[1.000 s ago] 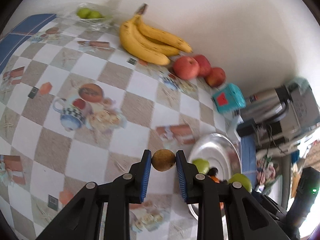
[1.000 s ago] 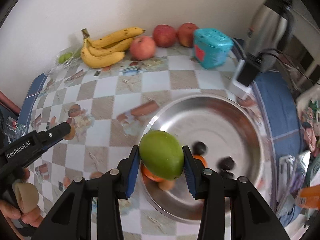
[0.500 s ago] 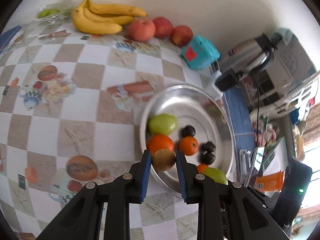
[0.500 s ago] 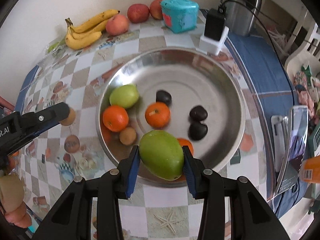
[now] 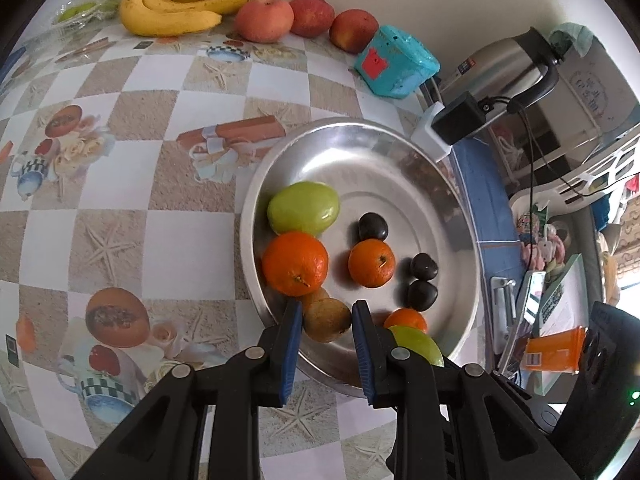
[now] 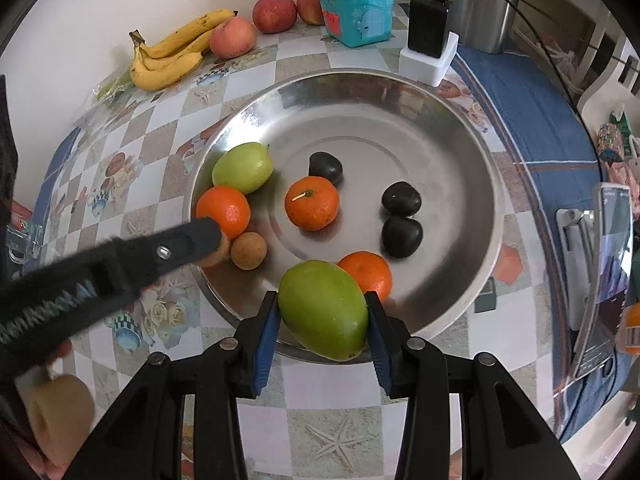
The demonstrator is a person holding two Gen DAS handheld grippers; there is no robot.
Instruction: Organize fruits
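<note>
left wrist view: your left tool (image 5: 325,322) is pinching a small brown fruit (image 5: 326,319) between its blue pads, over the near left rim of the steel bowl (image 5: 360,136). just beyond it in the bowl lies a second brown fruit (image 6: 249,250), touching an orange (image 5: 295,263), with a green mango (image 5: 303,208) further in. in the right wrist view your right tool (image 6: 322,316) is clamped on a bigger green mango (image 6: 323,310) over the bowl's near rim, and another orange (image 6: 367,274) sits just behind it. mid-bowl lie one more orange (image 6: 312,202) and three dark fruits (image 6: 401,231). beyond the bowl, by the wall on the checkered desk (image 5: 120,184), sit bananas (image 5: 180,8), three apples (image 5: 264,20) and a teal box (image 5: 394,62).
</note>
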